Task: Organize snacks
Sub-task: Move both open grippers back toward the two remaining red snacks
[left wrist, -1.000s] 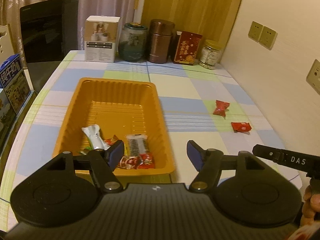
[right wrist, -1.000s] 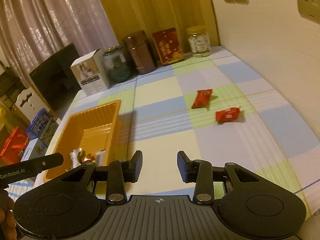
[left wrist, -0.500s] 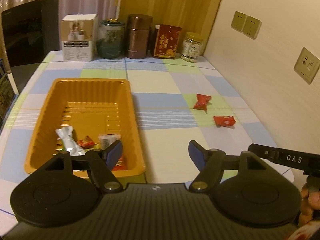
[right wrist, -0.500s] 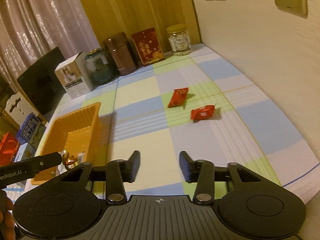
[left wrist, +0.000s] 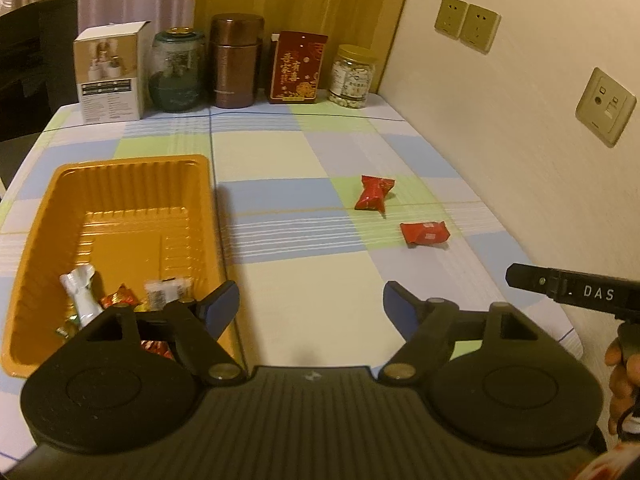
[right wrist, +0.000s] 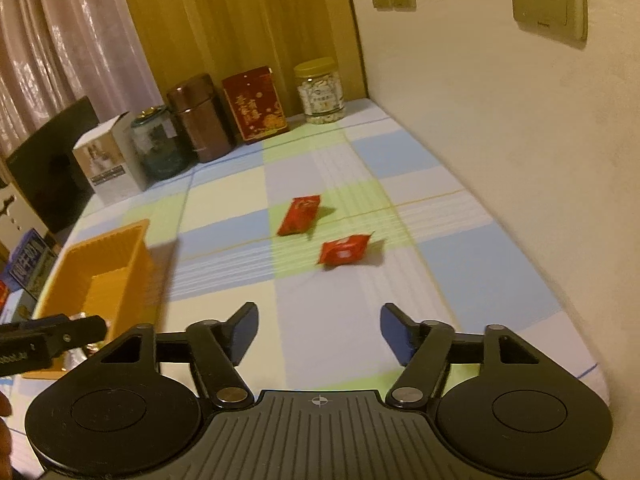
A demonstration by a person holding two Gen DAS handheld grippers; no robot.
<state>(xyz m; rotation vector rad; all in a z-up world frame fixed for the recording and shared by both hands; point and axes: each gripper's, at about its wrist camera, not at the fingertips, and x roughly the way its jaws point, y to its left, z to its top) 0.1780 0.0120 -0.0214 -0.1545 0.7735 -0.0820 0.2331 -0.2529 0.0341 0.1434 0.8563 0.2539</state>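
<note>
Checked tablecloth ahead, my right gripper point(right wrist: 318, 330) and left gripper point(left wrist: 311, 306) both empty, jaws just widened; two red snacks point(right wrist: 342, 250) at twelve o'clock, orange tray point(left wrist: 132, 168) at ten; slick wrappers may skid away

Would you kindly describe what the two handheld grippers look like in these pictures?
Both the left gripper and right gripper are matte black, with ribbed bodies, round side discs, brass-coloured pivot pins and blue finger pads. White "DAS" lettering shows on the right gripper's side.

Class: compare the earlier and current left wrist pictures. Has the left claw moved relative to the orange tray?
Yes. The left claw has shifted right, away from the orange tray, toward the two red snacks; its jaws have just been opening, empty.
</note>
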